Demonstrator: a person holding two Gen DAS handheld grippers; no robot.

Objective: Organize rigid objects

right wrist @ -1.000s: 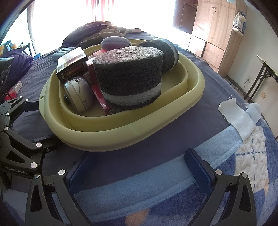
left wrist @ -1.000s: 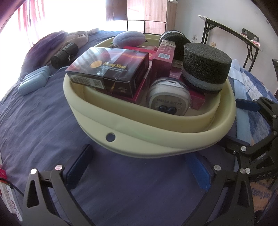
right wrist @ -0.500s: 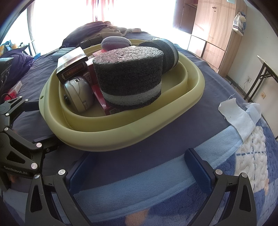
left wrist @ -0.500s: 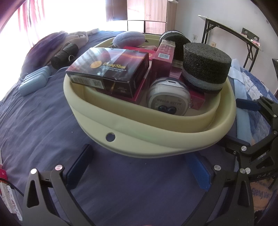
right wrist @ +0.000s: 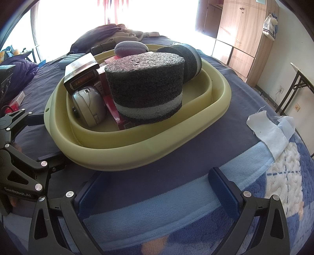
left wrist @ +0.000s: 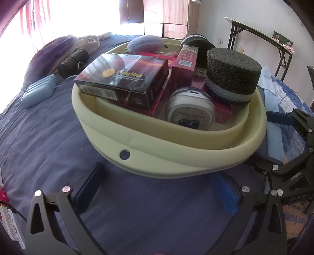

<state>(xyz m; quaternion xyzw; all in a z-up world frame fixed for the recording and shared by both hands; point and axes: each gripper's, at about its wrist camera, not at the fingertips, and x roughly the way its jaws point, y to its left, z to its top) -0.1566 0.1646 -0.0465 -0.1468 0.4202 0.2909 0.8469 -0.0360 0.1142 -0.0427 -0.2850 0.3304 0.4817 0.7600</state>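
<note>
Facing the basin (left wrist: 176, 162), both tongs (left wrist: 159, 188) (right wrist: 155, 188) gape empty; only the right view shows the white cloth (right wrist: 268, 131)

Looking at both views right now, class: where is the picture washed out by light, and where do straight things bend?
Left wrist view: the window is blown out white, and the basin bulges from fisheye distortion. Right wrist view: glare whitens the window, and the wardrobe leans and curves near the frame edge.
</note>
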